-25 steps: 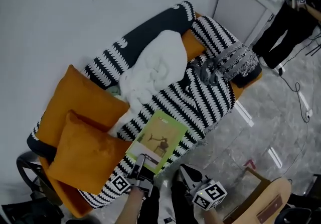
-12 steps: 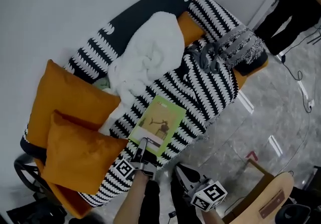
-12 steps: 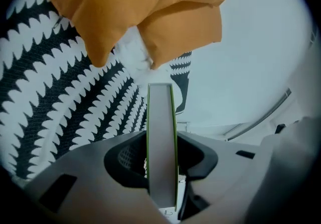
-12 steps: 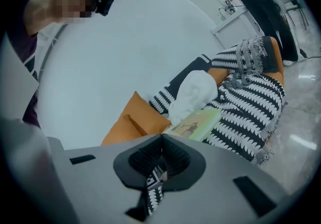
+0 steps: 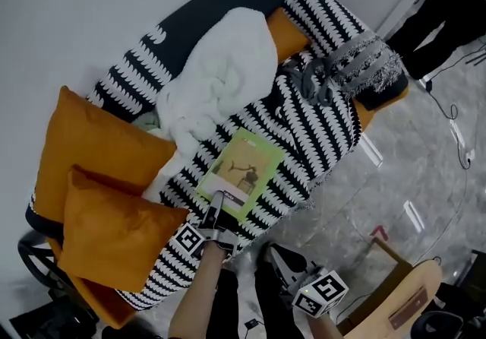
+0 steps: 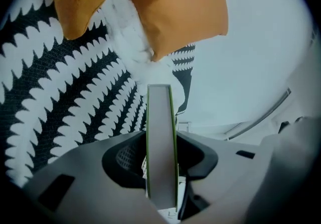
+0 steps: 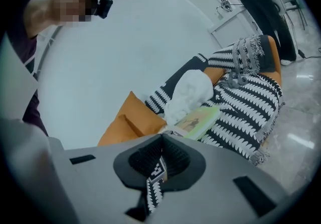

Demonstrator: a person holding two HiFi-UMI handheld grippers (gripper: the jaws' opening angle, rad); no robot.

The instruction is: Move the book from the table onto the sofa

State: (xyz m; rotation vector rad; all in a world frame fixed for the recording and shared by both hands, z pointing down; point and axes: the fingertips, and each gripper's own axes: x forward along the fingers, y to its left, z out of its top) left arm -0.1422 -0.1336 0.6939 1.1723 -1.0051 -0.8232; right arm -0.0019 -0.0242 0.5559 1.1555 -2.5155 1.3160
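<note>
The book (image 5: pixel 243 172) is thin, with a light green cover that bears a small dark figure and a white strip along its near end. It lies face up and flat at the front of the sofa (image 5: pixel 220 4) seat, on the black-and-white striped cover (image 5: pixel 323 140), turned at a slant to the seat edge. Its near short edge is clamped between the jaws of the left tool (image 5: pixel 217 207), whose view shows the grey page block edge-on.
</note>
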